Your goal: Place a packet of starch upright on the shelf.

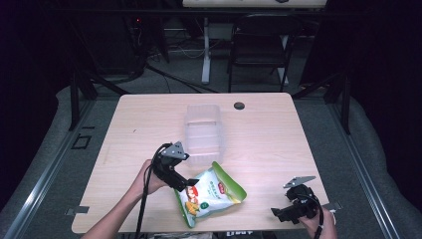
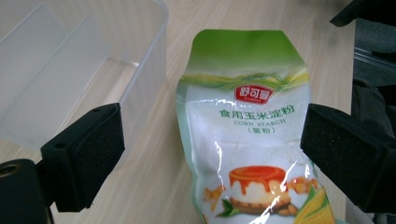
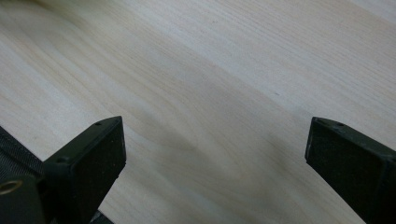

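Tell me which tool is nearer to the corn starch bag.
Left. The left tool is at the corn starch bag, jaws open on either side of it. The right tool sits apart, near the table's edge.

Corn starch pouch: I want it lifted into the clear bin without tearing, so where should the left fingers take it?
Grip the corn starch pouch across its flat middle, coming from above; it lies face-up between the open left gripper fingers.

Pouch [image 1: 211, 194] lies before the container [image 1: 203, 133] on table [image 1: 268, 134]
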`<state>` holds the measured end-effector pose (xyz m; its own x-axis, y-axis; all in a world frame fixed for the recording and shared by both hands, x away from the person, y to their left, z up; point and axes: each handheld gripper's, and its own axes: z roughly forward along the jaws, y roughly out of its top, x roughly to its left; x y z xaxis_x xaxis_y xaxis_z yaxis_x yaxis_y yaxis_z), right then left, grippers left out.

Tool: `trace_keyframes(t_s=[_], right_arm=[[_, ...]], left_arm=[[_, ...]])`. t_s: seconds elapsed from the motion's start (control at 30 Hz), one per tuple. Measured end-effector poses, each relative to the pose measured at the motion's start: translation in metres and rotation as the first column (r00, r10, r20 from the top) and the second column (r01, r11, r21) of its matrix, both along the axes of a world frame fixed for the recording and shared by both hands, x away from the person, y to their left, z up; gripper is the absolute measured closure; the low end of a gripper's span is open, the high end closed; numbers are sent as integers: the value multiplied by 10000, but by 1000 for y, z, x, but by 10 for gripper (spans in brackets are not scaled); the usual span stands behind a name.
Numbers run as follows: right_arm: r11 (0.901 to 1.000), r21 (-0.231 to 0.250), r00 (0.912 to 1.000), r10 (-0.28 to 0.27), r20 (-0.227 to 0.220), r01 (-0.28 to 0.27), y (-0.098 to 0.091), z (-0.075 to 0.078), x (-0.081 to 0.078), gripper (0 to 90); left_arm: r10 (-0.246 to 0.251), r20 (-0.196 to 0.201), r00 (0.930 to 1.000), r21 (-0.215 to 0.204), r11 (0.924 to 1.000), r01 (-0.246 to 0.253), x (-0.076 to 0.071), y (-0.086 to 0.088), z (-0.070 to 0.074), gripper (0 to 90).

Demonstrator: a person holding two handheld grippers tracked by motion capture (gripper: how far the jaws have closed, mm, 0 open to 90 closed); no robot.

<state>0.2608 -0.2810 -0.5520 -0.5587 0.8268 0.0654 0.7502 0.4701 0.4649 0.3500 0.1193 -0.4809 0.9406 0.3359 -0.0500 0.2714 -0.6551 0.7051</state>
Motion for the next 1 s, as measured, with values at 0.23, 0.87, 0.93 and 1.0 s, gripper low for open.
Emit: trace_keyframes(t_s=[0.23,0.87,0.93,1.0], right_arm=[[9999,31,9999,-103,82,103,0,0,0,46],[10000,38,9999,-84,125,84,-1,0,-1,46],[10000,44,9999,-60,102,60,-1,1,-1,46],[9999,117,9999,-95,67,94,-1,1,-1,46]], left_arm=[[-355,52,9994,84,9993,355,8,-14,0,65],[-1559,236,9875,387,9872,1549,22,-53,0,70],[-1667,228,9857,449,9852,1656,23,-57,-2,77],[-1804,202,9834,495,9826,1792,24,-60,-5,83]])
